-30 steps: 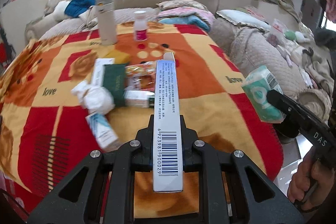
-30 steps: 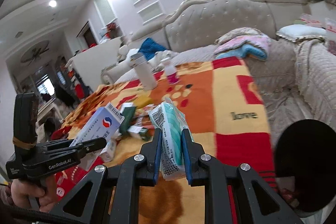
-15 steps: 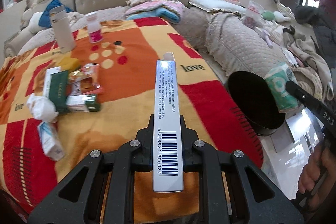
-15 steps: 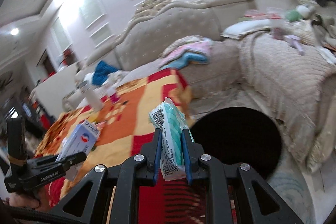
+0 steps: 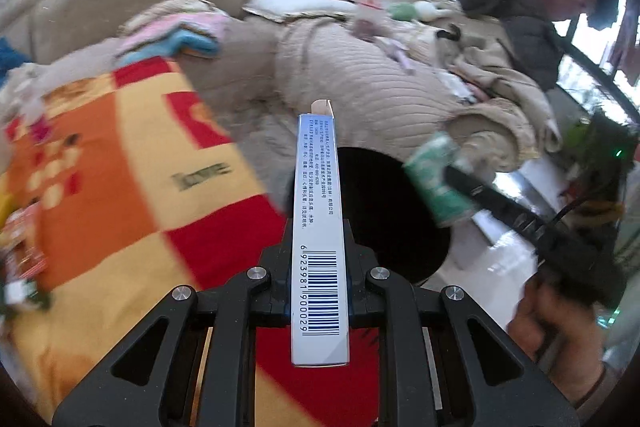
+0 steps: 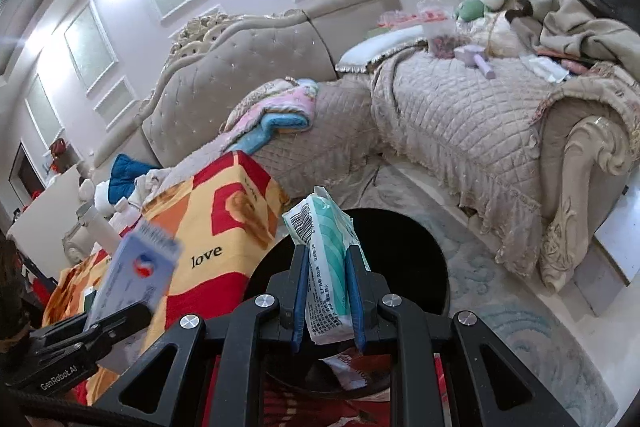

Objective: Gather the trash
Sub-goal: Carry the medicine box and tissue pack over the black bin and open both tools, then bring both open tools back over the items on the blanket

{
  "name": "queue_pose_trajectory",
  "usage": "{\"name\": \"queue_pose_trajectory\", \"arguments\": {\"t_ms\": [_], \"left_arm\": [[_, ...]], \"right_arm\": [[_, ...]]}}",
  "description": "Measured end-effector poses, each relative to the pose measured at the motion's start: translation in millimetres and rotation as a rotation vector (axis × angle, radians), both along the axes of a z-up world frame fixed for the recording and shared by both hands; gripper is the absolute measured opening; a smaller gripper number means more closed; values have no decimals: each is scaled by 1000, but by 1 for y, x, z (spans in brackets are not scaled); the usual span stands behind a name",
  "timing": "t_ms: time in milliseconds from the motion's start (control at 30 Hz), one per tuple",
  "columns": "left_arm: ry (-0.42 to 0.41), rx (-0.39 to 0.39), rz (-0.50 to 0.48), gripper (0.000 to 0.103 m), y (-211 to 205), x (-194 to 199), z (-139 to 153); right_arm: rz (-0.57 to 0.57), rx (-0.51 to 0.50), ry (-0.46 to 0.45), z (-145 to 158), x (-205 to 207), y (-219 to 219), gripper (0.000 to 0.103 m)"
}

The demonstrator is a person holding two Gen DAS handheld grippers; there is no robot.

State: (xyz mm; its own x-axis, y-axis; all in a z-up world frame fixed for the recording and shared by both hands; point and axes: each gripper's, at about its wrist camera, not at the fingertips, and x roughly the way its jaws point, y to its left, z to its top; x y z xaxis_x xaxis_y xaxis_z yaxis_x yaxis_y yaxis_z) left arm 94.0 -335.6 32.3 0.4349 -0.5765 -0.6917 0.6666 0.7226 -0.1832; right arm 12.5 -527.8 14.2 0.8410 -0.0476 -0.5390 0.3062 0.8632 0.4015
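Both tongs swung from the blanket (image 5: 120,187) toward the black bin (image 6: 400,247), gripping a barcoded box (image 5: 318,227) and teal tissue pack (image 6: 328,267).

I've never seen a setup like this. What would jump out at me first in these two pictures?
Probably the long white and blue box with its barcode, clamped in the left gripper at the centre of its view. Next, the green and white tissue pack pinched in the right gripper, right over a round black bin on the floor beside the red, orange and yellow blanket.
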Motion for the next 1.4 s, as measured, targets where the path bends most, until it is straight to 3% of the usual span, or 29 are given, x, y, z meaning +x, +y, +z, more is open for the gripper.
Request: {"name": "queue_pose_trajectory", "arguments": {"t_ms": [367,433,467,500,533,600,967,1200,1400], "left_arm": [[79,36,-55,18,-53,31,-24],[84,27,-39,32,-50,33,-25],[74,26,-29,47,-48,32,-24],[58,25,-11,60,-43,31,-23],[50,21,-3,61,-39,30,-22],[36,26,12,61,-32,29,-19],[-204,134,267,61,43,-8,16],[-207,136,371,61,98,-8,25],[-199,136,438,61,147,-6,26]], "right_arm": [[-53,60,43,-17,19,-9,18],[-56,89,47,-20,23,-11,18],[-64,97,49,-21,23,-12,19],[-71,101,48,-21,23,-12,26],[-76,105,44,-21,23,-12,37],[-83,91,33,-17,22,-8,46],[-54,-60,17,5,21,29,46],[30,-209,8,21,33,94,46],[150,-321,32,18,56,158,46]]}}
